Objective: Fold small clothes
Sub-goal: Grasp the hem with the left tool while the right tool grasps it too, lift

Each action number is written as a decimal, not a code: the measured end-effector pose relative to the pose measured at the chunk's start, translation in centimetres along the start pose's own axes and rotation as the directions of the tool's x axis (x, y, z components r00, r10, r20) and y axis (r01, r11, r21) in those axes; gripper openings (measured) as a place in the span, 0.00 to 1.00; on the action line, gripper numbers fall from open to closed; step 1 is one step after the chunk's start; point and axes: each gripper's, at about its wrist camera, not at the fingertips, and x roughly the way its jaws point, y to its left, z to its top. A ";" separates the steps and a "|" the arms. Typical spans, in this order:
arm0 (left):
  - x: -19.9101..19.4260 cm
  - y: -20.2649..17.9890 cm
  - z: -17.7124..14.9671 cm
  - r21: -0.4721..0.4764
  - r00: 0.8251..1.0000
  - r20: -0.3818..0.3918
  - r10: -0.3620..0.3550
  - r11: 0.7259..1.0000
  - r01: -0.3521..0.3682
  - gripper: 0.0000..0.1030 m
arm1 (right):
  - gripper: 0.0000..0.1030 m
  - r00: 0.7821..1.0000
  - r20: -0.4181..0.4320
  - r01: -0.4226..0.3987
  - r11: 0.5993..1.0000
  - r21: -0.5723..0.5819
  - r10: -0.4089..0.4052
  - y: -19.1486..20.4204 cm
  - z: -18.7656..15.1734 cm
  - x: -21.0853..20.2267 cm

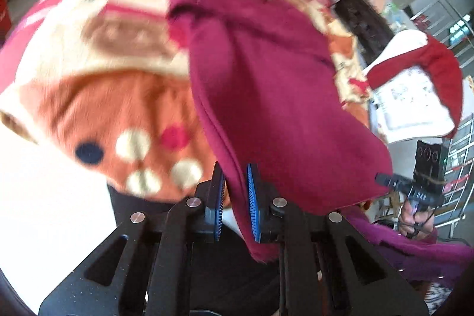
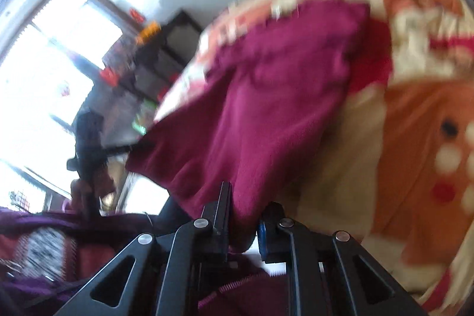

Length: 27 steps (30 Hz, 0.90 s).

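A maroon fleece garment [image 1: 266, 85] hangs stretched over an orange, cream and red patterned blanket [image 1: 112, 96]. My left gripper [image 1: 235, 197] is shut on the garment's near edge, cloth pinched between its blue pads [image 1: 252, 203]. In the right wrist view the same garment [image 2: 266, 108] runs up from my right gripper [image 2: 246, 215], which is shut on another part of its edge. The right gripper also shows in the left wrist view [image 1: 414, 185], at the garment's far corner. The picture is motion-blurred.
The blanket [image 2: 414, 138] covers a bed. A red and white cloth [image 1: 414, 73] lies at the right. Dark shelves [image 2: 154, 64] and a bright window [image 2: 44, 79] stand beyond the bed. Purple clothing [image 1: 414, 250] lies low at the right.
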 end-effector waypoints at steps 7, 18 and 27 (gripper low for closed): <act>2.3 0.8 -1.4 -0.003 0.998 -0.002 0.068 0.998 -0.068 0.14 | 0.13 0.996 -0.075 0.061 0.997 0.047 -0.057 -1.8 -1.2 3.3; 4.8 0.3 -2.0 -0.021 0.994 -0.053 0.091 0.996 -0.092 0.46 | 0.46 0.998 0.026 0.055 0.994 0.094 -0.057 -2.9 -0.4 1.0; 5.2 0.2 -2.1 -0.017 0.988 -0.033 0.149 0.989 -0.150 0.46 | 0.27 0.993 0.039 0.111 0.994 0.024 -0.112 -2.2 -1.0 0.4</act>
